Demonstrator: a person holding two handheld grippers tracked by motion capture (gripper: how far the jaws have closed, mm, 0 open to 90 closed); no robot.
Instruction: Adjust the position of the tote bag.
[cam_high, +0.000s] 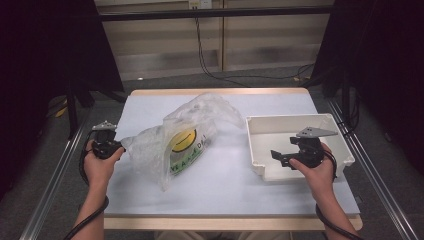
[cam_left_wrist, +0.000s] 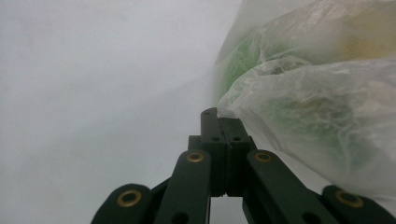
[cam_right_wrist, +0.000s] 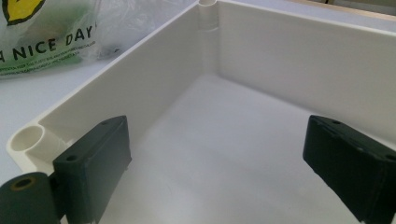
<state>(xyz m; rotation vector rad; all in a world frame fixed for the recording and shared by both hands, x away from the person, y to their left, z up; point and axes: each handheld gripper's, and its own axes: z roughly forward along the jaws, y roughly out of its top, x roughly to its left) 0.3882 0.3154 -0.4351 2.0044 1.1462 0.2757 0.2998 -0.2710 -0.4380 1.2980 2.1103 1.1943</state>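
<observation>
A crumpled translucent plastic bag (cam_high: 192, 131) with a yellow smiley and green lettering lies on the table's left half. My left gripper (cam_high: 119, 146) is at the bag's left corner. In the left gripper view its jaws (cam_left_wrist: 219, 115) are pressed together, with the bag's (cam_left_wrist: 317, 107) edge caught at their tip. An empty white plastic bin (cam_high: 290, 119) stands on the right half. My right gripper (cam_high: 278, 156) hovers over the bin's near left part and stands open. In the right gripper view nothing lies between its pads (cam_right_wrist: 217, 140), and the bin's inner wall (cam_right_wrist: 299, 51) is ahead.
The pale table top (cam_high: 225, 185) has free room in front of the bag and bin. Metal rails run along both sides of the table. The bag (cam_right_wrist: 42, 37) lies just beyond the bin's left wall. Black curtains and a cable hang behind.
</observation>
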